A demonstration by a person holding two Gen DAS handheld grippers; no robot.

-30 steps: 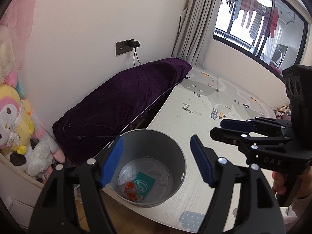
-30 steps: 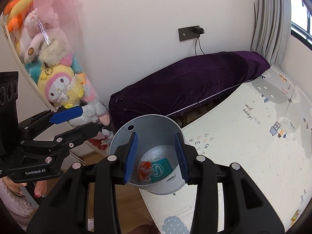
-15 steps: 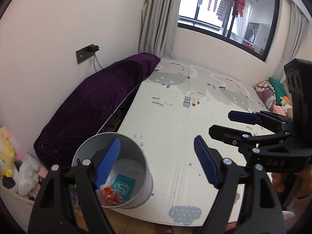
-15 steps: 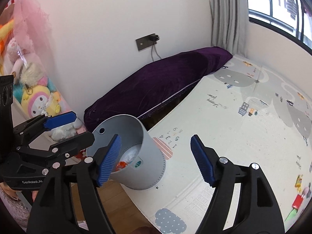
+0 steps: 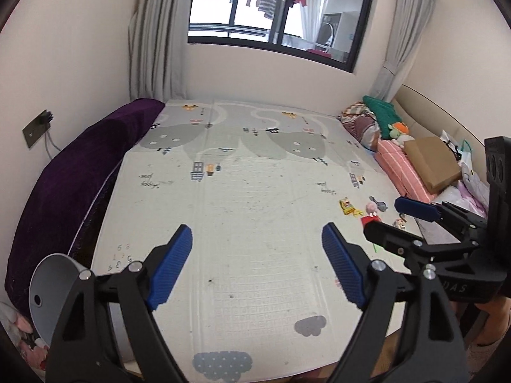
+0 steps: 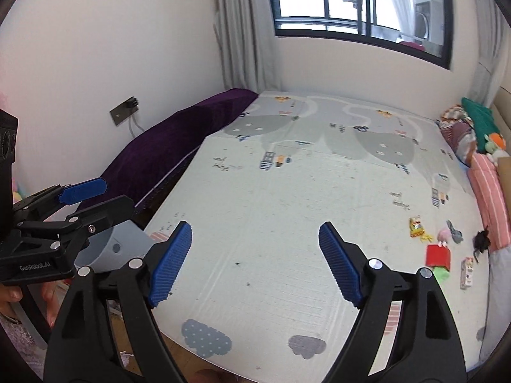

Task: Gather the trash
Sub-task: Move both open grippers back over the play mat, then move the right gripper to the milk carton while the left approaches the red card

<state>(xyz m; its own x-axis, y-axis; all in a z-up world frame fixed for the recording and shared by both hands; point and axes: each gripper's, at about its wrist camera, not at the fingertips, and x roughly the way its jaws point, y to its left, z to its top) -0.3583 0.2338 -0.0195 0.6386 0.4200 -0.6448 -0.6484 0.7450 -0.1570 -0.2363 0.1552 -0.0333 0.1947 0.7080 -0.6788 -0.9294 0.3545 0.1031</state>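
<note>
Both grippers are open and empty above the near edge of the play mat. My left gripper [image 5: 257,266] faces the mat; the right gripper shows at its right [image 5: 399,220]. My right gripper [image 6: 255,263] faces the same way; the left gripper shows at its left [image 6: 95,198]. The grey trash bin [image 5: 52,290] is at the near left edge, also in the right wrist view [image 6: 119,244]. Trash lies at the mat's right side: a yellow wrapper [image 6: 416,226], a red packet [image 6: 438,256], a small white carton [image 6: 467,272], a black scrap [image 6: 481,240].
A purple velvet roll [image 5: 76,172] lies along the left wall under a wall socket [image 5: 36,127]. Striped bedding [image 5: 400,169], a cardboard box [image 5: 431,162] and clothes line the right side. A small pink toy [image 6: 444,235] lies among the trash. A window is ahead.
Both grippers swung right, away from the bin and toward the mat and window. The bin slid to the left edge of both views. The trash at the right came into view.
</note>
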